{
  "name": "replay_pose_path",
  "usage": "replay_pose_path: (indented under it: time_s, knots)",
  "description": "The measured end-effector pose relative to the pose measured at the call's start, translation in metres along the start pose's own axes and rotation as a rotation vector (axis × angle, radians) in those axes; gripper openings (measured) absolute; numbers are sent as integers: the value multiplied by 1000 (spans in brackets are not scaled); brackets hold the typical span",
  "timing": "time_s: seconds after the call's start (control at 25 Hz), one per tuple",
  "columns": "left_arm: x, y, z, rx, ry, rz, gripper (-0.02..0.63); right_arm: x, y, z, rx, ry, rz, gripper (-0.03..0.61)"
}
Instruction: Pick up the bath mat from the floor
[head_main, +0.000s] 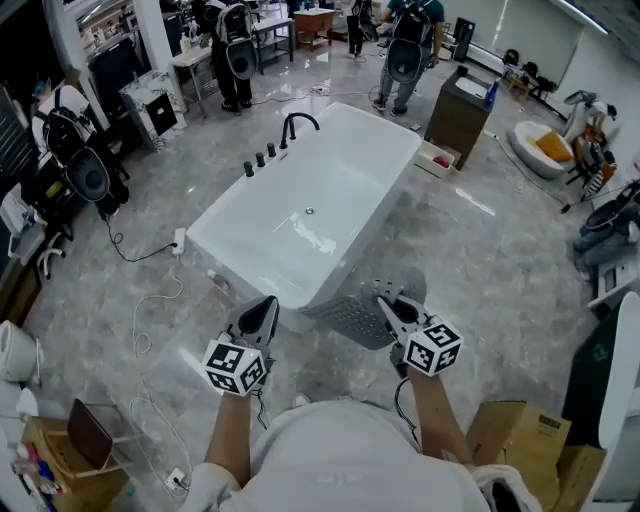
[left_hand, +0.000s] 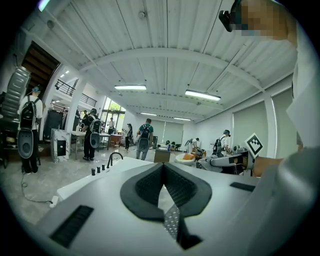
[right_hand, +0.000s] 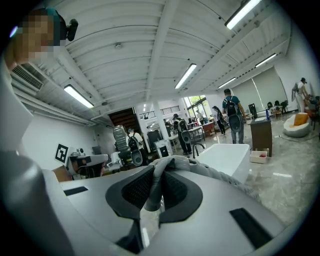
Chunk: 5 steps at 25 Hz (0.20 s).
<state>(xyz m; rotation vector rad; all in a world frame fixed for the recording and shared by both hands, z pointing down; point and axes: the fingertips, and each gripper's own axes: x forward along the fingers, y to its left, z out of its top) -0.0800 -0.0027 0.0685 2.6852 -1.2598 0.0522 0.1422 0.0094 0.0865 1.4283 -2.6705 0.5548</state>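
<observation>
Now | 1 bath mat (head_main: 350, 318) | right hand-held gripper (head_main: 386, 303) grasping it | left hand-held gripper (head_main: 269, 303) clenched

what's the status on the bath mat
Right gripper shut on bath mat, mat lifted. Left gripper jaws together, hold on mat unclear. Bathtub close ahead, mat hanging beside it.

Glossy grey floor (head_main: 480, 250): white bathtub (head_main: 310, 200) ctr, cable (head_main: 140, 330) left, brown cabinet (head_main: 458, 115) beyond, cardboard box (head_main: 520, 440) btm right.
</observation>
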Motion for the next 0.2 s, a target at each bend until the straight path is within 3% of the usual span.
replay_pose_path:
  time_s: [0.2]
  knots:
    - [-1,-2,-4,-2,1,4,15,-4,-1,-3,-3,0,-1,54]
